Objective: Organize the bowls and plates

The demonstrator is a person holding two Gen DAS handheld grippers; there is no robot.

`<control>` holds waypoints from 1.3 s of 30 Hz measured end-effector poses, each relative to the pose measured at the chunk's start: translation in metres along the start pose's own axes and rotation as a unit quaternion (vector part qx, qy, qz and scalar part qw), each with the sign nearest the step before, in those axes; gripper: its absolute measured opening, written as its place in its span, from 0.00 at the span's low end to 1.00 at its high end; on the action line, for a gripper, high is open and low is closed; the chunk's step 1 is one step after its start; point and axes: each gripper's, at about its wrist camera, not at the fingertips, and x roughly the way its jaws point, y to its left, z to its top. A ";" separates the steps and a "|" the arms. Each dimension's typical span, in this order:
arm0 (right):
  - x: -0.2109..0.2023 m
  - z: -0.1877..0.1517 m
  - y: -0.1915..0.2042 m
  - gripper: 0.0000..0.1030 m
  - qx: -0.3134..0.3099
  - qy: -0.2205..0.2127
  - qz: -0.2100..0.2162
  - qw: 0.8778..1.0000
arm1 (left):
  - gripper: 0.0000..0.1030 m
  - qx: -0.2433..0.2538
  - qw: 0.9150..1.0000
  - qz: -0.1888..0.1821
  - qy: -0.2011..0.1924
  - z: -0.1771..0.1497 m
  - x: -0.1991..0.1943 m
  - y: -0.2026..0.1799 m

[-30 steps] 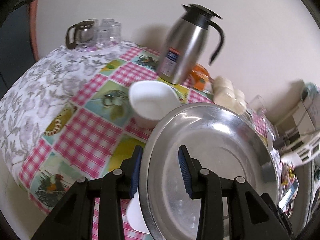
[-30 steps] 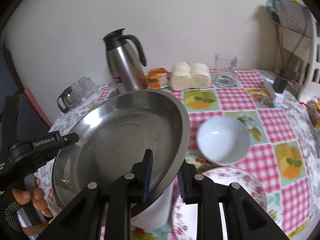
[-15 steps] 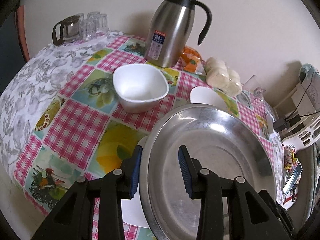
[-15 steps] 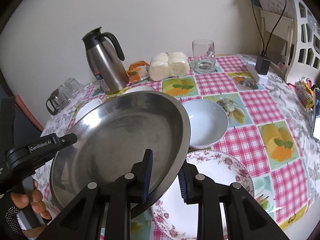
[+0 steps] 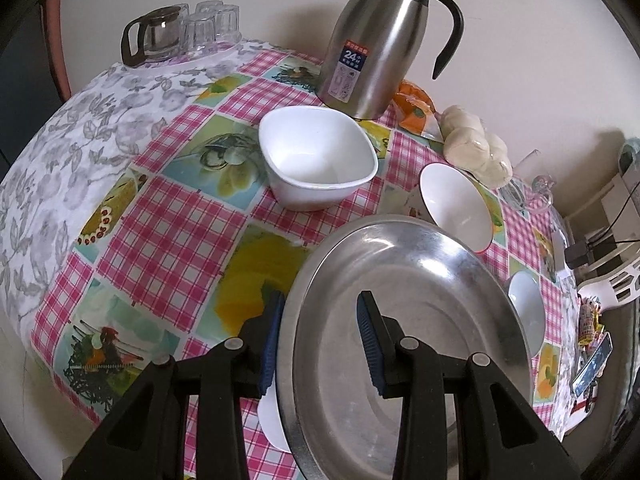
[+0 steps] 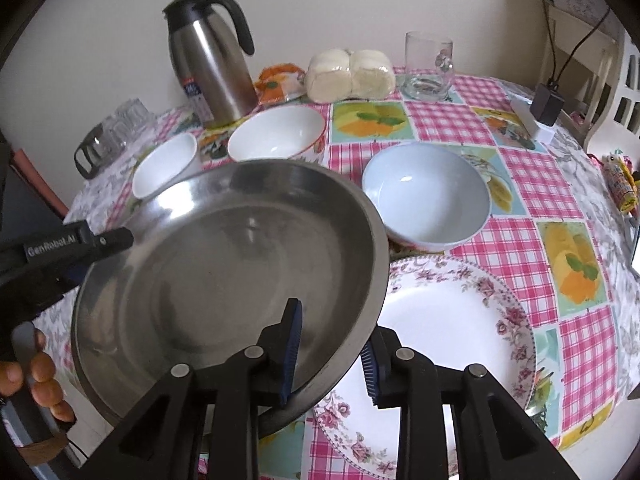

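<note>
A big steel plate hangs tilted just above the table, held from both sides. My left gripper is shut on its near rim, one pad outside and one inside. My right gripper straddles the opposite rim of the steel plate; its jaws are opening and the outer pad stands just off the rim. A white dish peeks out under the plate. A floral plate lies to the right. A pale blue bowl, a red-rimmed bowl and a square white bowl stand behind.
A steel thermos jug stands at the back, with a glass pot and tumblers to its left. Bagged buns, a glass mug and a plugged-in adapter line the far side. A person's hand grips the left tool.
Both grippers have sunk toward the table with the steel plate and tipped further downward. The right jaws have spread a little. The bowls have not moved.
</note>
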 end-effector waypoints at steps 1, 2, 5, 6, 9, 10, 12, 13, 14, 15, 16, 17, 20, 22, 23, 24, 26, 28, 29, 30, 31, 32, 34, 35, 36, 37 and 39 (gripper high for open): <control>0.001 0.000 0.001 0.30 -0.002 0.004 -0.002 1.000 | 0.37 -0.002 1.000 0.001 0.001 0.000 0.000 0.001; 0.002 0.000 0.001 0.30 -0.004 0.006 -0.003 1.000 | 0.37 -0.004 1.000 0.001 0.003 0.000 0.001 0.003; 0.007 -0.003 0.005 0.30 -0.010 0.014 -0.007 1.000 | 0.37 -0.011 1.000 0.001 0.005 -0.002 0.002 0.007; 0.009 -0.004 0.008 0.30 -0.015 0.018 -0.009 1.000 | 0.37 -0.014 1.000 0.002 0.004 -0.003 0.001 0.009; 0.013 -0.005 0.015 0.30 -0.026 0.022 -0.013 0.999 | 0.37 -0.021 1.000 0.010 0.005 -0.003 0.002 0.015; 0.014 -0.005 0.017 0.30 -0.030 0.023 -0.014 0.999 | 0.37 -0.023 1.000 0.012 0.005 -0.003 0.002 0.018; 0.016 -0.006 0.021 0.30 -0.035 0.025 -0.013 0.999 | 0.37 -0.028 0.999 0.014 0.007 -0.002 0.004 0.022; 0.017 -0.006 0.022 0.30 -0.036 0.025 -0.013 0.999 | 0.37 -0.032 0.999 0.016 0.009 -0.002 0.005 0.025; 0.018 -0.006 0.024 0.30 -0.040 0.026 -0.013 0.999 | 0.37 -0.035 0.999 0.017 0.011 -0.002 0.006 0.026; 0.018 -0.006 0.025 0.30 -0.042 0.026 -0.014 0.999 | 0.37 -0.038 0.999 0.019 0.013 -0.003 0.007 0.028; 0.019 -0.006 0.027 0.30 -0.045 0.027 -0.014 0.999 | 0.37 -0.040 0.999 0.020 0.013 -0.003 0.007 0.029; 0.020 -0.007 0.028 0.31 -0.047 0.029 -0.014 0.998 | 0.37 -0.041 0.999 0.020 0.013 -0.003 0.007 0.031; 0.021 -0.008 0.031 0.32 -0.052 0.029 -0.015 0.998 | 0.37 -0.042 0.999 0.025 0.012 -0.003 0.008 0.032; 0.021 -0.008 0.031 0.32 -0.054 0.029 -0.015 0.998 | 0.37 -0.043 0.999 0.027 0.016 -0.003 0.011 0.033; 0.023 -0.009 0.031 0.32 -0.054 0.032 -0.013 0.998 | 0.37 -0.043 0.998 0.029 0.020 -0.004 0.014 0.033; 0.025 -0.009 0.030 0.32 -0.053 0.036 -0.013 0.998 | 0.37 -0.045 0.998 0.032 0.025 -0.005 0.017 0.034; 0.029 -0.010 0.029 0.32 -0.052 0.044 -0.013 0.998 | 0.37 -0.048 0.998 0.034 0.032 -0.006 0.022 0.035; 0.033 -0.011 0.027 0.32 -0.050 0.053 -0.012 0.997 | 0.37 -0.055 0.997 0.036 0.043 -0.006 0.028 0.038; 0.036 -0.012 0.027 0.32 -0.048 0.061 -0.012 0.997 | 0.37 -0.057 0.997 0.037 0.047 -0.007 0.030 0.039; 0.038 -0.013 0.026 0.32 -0.046 0.067 -0.012 0.997 | 0.37 -0.061 0.996 0.039 0.053 -0.007 0.033 0.041; 0.041 -0.014 0.026 0.32 -0.046 0.073 -0.015 0.996 | 0.37 -0.064 0.995 0.038 0.060 -0.007 0.036 0.042; 0.042 -0.014 0.026 0.32 -0.049 0.075 -0.020 0.996 | 0.37 -0.065 0.995 0.038 0.063 -0.007 0.038 0.043; 0.043 -0.014 0.025 0.32 -0.047 0.077 -0.021 0.996 | 0.37 -0.061 0.995 0.041 0.063 -0.006 0.038 0.042; 0.044 -0.014 0.025 0.32 -0.047 0.078 -0.020 0.996 | 0.37 -0.057 0.995 0.044 0.063 -0.006 0.039 0.041; 0.044 -0.014 0.024 0.32 -0.046 0.079 -0.020 0.996 | 0.37 -0.056 0.995 0.046 0.063 -0.005 0.039 0.041; 0.045 -0.014 0.024 0.32 -0.045 0.081 -0.020 0.996 | 0.38 -0.055 0.995 0.046 0.065 -0.005 0.040 0.041; 0.046 -0.014 0.023 0.33 -0.044 0.081 -0.019 0.996 | 0.38 -0.057 0.995 0.047 0.069 -0.005 0.042 0.043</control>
